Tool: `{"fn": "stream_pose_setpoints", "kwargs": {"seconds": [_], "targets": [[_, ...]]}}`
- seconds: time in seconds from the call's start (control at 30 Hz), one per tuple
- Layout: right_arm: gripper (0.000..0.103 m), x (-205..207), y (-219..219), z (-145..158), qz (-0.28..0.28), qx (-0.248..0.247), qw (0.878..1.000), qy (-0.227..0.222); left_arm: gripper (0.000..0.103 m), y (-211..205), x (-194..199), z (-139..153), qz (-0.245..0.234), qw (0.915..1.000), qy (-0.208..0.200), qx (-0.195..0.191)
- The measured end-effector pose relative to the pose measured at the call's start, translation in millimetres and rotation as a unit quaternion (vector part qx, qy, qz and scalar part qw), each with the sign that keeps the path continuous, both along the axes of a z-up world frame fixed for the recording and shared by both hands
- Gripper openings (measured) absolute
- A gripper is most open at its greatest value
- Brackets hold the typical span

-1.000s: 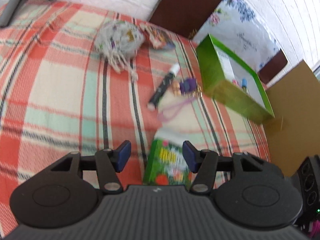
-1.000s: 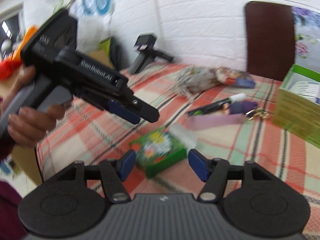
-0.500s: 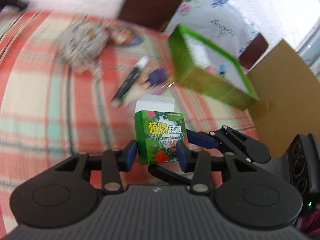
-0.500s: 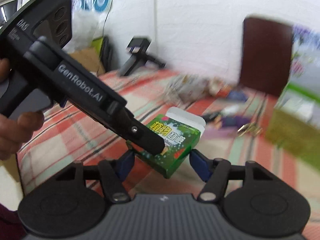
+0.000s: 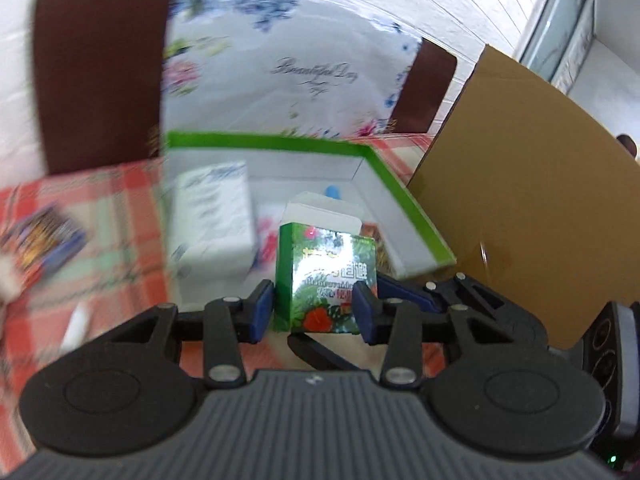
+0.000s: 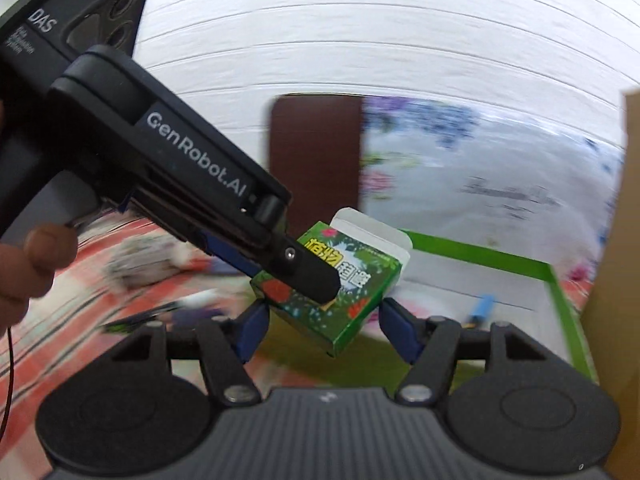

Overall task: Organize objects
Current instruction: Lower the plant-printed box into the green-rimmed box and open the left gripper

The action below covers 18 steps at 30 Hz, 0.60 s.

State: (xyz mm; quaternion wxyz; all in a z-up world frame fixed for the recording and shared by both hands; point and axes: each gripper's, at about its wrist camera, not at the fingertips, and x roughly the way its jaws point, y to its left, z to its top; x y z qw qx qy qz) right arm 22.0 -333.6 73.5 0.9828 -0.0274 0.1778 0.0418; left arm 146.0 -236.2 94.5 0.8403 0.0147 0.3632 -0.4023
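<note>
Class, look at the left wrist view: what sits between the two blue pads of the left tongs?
A small green floral carton with its white flap open stands between the pads of the left tongs, which press its sides.

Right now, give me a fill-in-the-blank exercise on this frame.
1. The left gripper is shut on a small ____ carton printed with flowers.
2. The open tray has a ____ rim.
3. The carton's white top flap stands ____.
4. The tablecloth pattern is ____.

Missing: green; green; open; plaid

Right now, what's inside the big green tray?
Inside the green tray: a white box and a small blue thing. The little green box hides the rest.
</note>
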Motion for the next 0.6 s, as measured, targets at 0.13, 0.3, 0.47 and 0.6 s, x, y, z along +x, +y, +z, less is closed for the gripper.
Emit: {"fn": "stream_pose_setpoints", "kwargs": {"seconds": [0.13,0.3,0.47,0.6], "targets": [[0.063,34.3,-31.9,-5.9,-0.046,0.008,0.999,-0.002,0.048,-42.3,29.5,-0.1,0.003,0.9998,-0.020,0.009],[0.067,71.8,-58.3,-20.3,-0.141,0.015,0.990,0.016,0.049,-51.8,51.5,-9.5,0.054,0.9979,-0.010,0.035],[0.067,30.3,-55.6,-22.8,-0.139,0.044,0.989,-0.005,0.049,-6.2,25.3,-8.6,0.056,0.9981,-0.018,0.017],[0.067,-10.4,-42.4,-17.7,-0.113,0.089,0.989,-0.023,0.049,62.1,2.3,-10.3,0.090,0.9959,-0.001,-0.004]]}}
